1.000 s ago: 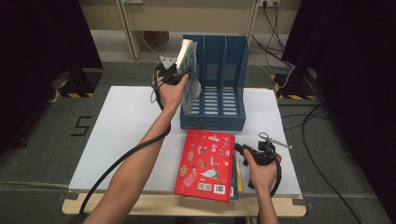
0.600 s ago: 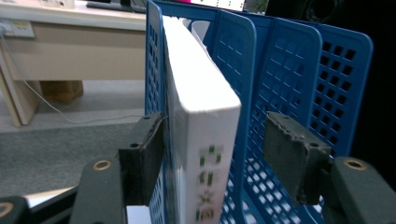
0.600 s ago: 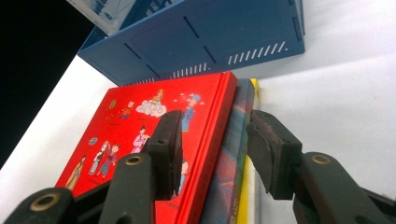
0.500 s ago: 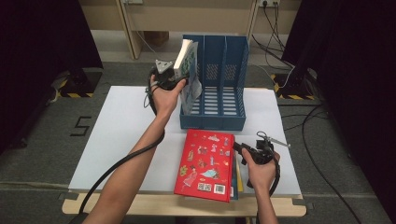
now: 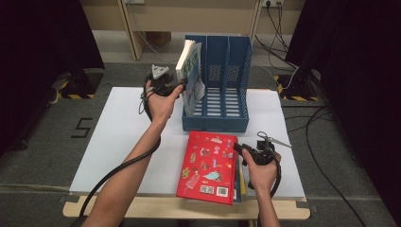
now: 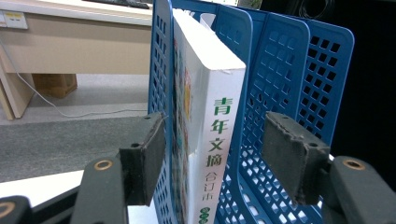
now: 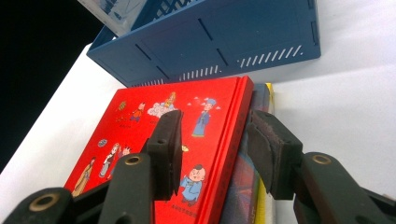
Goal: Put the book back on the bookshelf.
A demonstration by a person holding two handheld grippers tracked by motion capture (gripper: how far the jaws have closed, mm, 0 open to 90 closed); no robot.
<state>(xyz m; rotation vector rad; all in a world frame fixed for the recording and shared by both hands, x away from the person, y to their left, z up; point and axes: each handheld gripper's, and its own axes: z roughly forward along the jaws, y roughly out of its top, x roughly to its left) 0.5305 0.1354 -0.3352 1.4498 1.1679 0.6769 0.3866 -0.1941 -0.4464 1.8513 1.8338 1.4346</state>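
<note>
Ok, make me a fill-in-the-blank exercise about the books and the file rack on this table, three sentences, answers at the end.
1. The white book stands upright in the ____ compartment of the blue file rack, as the high view shows it.
2. The jaws of the left hand-held gripper stand ____ on either side of that book's spine, pads off it.
3. The right hand-held gripper points at the edge of the ____ book lying flat on the stack.

Missing words: leftmost; open; red

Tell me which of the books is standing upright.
The white book in the leftmost slot of the blue file rack stands upright; the red book lies flat on the table, on top of others.
</note>
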